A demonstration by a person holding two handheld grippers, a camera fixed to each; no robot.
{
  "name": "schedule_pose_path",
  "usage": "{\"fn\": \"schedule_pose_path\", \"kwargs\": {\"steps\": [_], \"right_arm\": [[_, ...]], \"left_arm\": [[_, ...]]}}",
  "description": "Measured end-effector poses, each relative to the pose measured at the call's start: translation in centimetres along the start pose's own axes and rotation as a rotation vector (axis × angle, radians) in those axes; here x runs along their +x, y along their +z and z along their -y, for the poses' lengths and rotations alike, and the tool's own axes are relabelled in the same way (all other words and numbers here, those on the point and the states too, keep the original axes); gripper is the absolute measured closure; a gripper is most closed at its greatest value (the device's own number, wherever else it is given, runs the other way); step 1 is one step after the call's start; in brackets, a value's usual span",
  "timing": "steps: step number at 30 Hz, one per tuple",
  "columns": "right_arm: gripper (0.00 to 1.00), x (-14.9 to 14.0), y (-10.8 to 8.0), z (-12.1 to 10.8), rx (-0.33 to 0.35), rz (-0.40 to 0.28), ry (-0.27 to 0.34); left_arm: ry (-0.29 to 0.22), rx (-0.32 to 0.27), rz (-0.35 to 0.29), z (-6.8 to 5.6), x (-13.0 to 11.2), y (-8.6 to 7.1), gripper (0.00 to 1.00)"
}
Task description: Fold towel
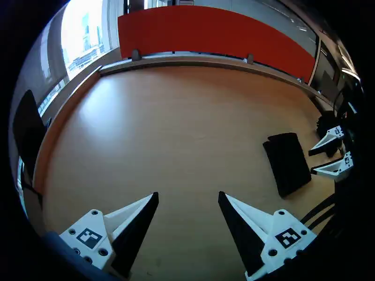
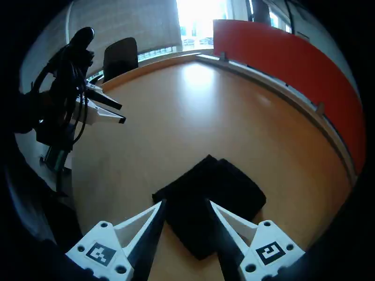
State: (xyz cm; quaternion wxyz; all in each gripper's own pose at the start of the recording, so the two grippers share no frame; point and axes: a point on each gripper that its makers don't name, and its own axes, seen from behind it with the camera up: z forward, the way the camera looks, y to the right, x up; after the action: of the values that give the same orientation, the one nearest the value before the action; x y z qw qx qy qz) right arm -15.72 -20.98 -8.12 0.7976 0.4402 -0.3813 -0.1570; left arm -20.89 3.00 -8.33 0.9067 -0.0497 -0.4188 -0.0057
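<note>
Wooden counter (image 1: 178, 122), backed by a red partition (image 1: 211, 33), carries the folded black towel (image 2: 220, 192). Over its near edge the right hand-held gripper (image 2: 186, 202) stands open. Well apart from the towel, the left hand-held gripper (image 1: 188, 194) gapes above bare wood. The right gripper view adds an office chair (image 2: 119, 56).

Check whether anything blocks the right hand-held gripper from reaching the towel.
Nothing visible does. The black towel lies folded on the wooden table, straight ahead of the right hand-held gripper, whose fingers are open toward its near edge. Seen from the left gripper view, just a sliver of bare tabletop lies between them.
</note>
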Motion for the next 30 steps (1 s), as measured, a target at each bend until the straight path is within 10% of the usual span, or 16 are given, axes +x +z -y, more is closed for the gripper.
{"fn": "schedule_pose_path", "kwargs": {"steps": [30], "right_arm": [[0.39,-8.5,-2.6,-2.1,-0.061,0.111,0.072]], "left_arm": [[0.006,0.002,-0.005,-0.1,0.1,-0.3,0.06]]}}
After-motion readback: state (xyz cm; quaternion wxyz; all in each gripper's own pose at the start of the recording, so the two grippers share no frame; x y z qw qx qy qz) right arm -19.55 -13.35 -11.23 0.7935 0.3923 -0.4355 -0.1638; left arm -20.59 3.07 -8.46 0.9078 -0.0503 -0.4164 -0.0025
